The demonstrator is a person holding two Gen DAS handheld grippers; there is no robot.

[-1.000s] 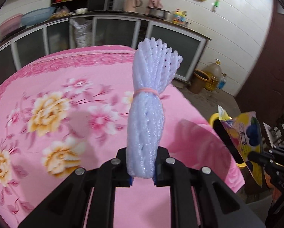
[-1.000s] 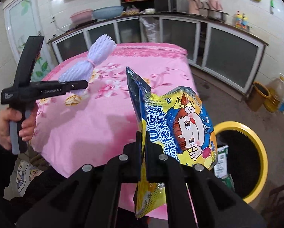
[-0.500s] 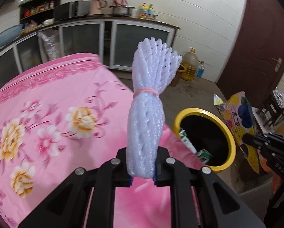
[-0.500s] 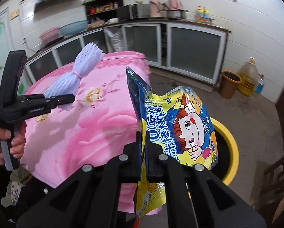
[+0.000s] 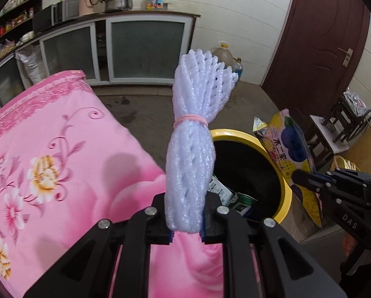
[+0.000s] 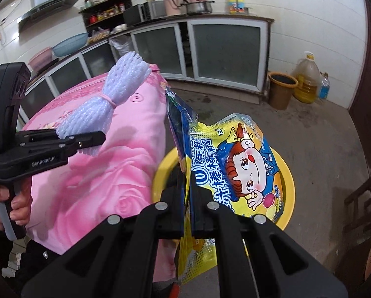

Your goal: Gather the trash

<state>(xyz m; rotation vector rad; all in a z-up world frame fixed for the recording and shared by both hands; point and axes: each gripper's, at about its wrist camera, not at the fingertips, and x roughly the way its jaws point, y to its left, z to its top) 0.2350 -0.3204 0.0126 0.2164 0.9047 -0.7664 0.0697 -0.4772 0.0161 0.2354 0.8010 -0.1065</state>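
My left gripper (image 5: 185, 223) is shut on a bundle of white foam netting (image 5: 195, 136) tied with a pink rubber band, held upright over the table's corner beside the yellow-rimmed bin (image 5: 282, 171). It also shows in the right wrist view (image 6: 116, 99). My right gripper (image 6: 187, 211) is shut on a yellow and blue snack bag (image 6: 235, 164), held above the bin (image 6: 288, 173). From the left wrist view the bag (image 5: 289, 149) hangs at the bin's right rim. The bin holds cartons (image 5: 225, 193).
The table with the pink floral cloth (image 5: 49, 173) fills the left. Kitchen cabinets (image 5: 145, 47) line the back wall. A brown bucket (image 6: 282, 89) and oil jugs (image 6: 307, 79) stand on the floor. A dark door (image 5: 321, 37) and a stool (image 5: 346, 124) stand at right.
Both grippers have swung right, away from the table toward the bin. The snack bag now hangs over the bin's opening and the netting has reached the table's corner.
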